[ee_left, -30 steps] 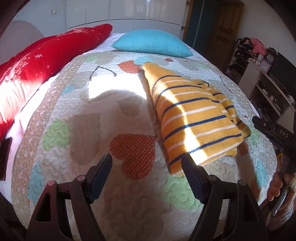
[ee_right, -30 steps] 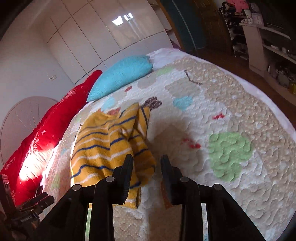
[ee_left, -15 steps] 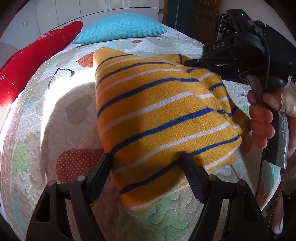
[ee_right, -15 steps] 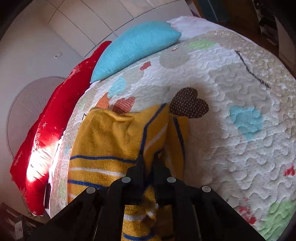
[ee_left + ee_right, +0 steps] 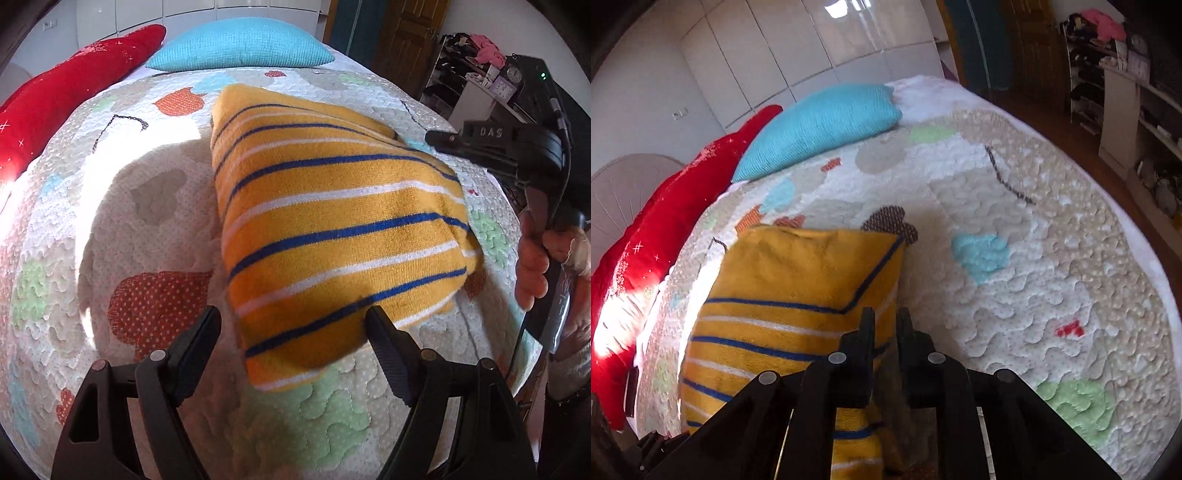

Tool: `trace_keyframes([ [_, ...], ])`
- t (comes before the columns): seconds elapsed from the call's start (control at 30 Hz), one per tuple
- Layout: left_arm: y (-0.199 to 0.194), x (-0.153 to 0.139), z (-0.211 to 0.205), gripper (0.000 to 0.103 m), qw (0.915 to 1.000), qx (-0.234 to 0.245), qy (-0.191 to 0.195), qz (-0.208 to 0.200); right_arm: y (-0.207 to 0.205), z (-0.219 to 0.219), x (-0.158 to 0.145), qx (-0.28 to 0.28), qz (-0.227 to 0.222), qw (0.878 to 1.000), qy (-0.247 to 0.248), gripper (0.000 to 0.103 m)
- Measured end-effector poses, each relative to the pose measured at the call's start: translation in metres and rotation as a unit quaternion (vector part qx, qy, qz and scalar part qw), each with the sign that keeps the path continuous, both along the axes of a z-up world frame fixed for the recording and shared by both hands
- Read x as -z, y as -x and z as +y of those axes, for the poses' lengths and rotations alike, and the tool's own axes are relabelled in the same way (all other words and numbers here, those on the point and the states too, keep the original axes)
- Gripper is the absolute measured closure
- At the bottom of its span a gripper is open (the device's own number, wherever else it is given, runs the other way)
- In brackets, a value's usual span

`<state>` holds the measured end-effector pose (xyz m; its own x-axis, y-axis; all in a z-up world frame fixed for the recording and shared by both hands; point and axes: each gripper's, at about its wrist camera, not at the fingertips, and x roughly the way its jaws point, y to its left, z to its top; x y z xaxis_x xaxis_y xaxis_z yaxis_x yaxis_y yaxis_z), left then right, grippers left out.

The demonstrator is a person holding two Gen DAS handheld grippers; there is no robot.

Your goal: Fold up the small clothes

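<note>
My left gripper point(image 5: 293, 325) hangs over the quilt point(image 5: 147, 221) with its jaws spread wide and released, nothing pressed between the pads. Off to the far left of those jaws lies the red pillow point(image 5: 66, 92), and ahead of them, at the far end of the bed, the turquoise pillow point(image 5: 240, 44). Just left of my left finger sits a red dotted heart patch point(image 5: 155, 299) sewn into the quilt. The yellow striped garment point(image 5: 332, 229), with its blue and white bands, fills the space ahead of the jaws; its near edge reaches in between my two fingertips, but whether the right pad touches the cloth I cannot tell. The garment looks raised on its right side and blurred at that edge.

To the right of the left jaws my right gripper point(image 5: 443, 142) comes in from the side, my hand point(image 5: 535, 258) wrapped round its handle, its tip at the garment's far right edge. Beyond it stand shelves point(image 5: 472, 74) against the wall.

From the right wrist view, my right gripper point(image 5: 886, 321) has its jaws nearly together, having just eased a little apart, and they are clenched on a fold of the yellow striped garment point(image 5: 798, 288), which spreads left of the jaws and runs down between them. To the right of these jaws the quilt point(image 5: 1034, 277) lies bare.
</note>
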<state>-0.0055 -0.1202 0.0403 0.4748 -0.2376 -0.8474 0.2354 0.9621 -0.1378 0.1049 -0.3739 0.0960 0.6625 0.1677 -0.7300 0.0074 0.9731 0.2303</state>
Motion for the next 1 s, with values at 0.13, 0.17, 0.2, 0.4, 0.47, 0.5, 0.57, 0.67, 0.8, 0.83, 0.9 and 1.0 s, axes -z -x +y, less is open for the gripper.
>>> trace_keyframes([
  [0.13,0.022,-0.013,0.016,0.024,0.9994,-0.019,-0.007,-0.028,0.014,0.030,-0.035,-0.057,-0.049,0.997,-0.024,0.089],
  [0.17,0.026,-0.016,0.020,0.024,0.9990,-0.027,-0.007,-0.034,0.014,0.041,-0.035,-0.081,-0.048,0.995,-0.044,0.089],
  [0.2,0.030,-0.018,0.025,0.024,0.9986,-0.035,-0.005,-0.038,0.013,0.051,-0.032,-0.106,-0.041,0.991,-0.069,0.089],
  [0.4,0.054,-0.033,0.049,0.024,0.9958,-0.065,-0.006,-0.064,-0.008,0.095,0.036,-0.135,0.049,0.983,-0.116,0.096],
  [0.47,0.063,-0.038,0.055,0.024,0.9947,-0.069,-0.011,-0.076,-0.006,0.095,0.044,-0.125,0.048,0.984,-0.114,0.098],
  [0.5,0.067,-0.041,0.058,0.024,0.9940,-0.071,-0.013,-0.083,-0.004,0.095,0.040,-0.118,0.046,0.986,-0.108,0.098],
  [0.57,0.071,-0.045,0.063,0.022,0.9923,-0.078,-0.016,-0.095,0.004,0.101,0.023,-0.110,0.028,0.989,-0.091,0.088],
  [0.67,0.074,-0.047,0.066,0.022,0.9904,-0.087,-0.007,-0.107,0.012,0.120,0.000,-0.145,-0.005,0.985,-0.097,0.088],
  [0.8,0.079,-0.048,0.065,0.022,0.9885,-0.097,-0.004,-0.115,-0.001,0.145,0.010,-0.180,0.022,0.973,-0.140,0.086],
  [0.83,0.082,-0.050,0.065,0.022,0.9872,-0.101,-0.011,-0.123,-0.009,0.145,0.023,-0.172,0.044,0.973,-0.150,0.085],
  [0.9,0.089,-0.055,0.067,0.017,0.9823,-0.112,-0.025,-0.148,-0.022,0.137,0.053,-0.143,0.081,0.970,-0.180,0.093],
  [1.0,0.104,-0.068,0.077,0.003,0.9699,-0.135,-0.027,-0.201,-0.022,0.110,0.068,-0.134,0.086,0.946,-0.283,0.098],
])
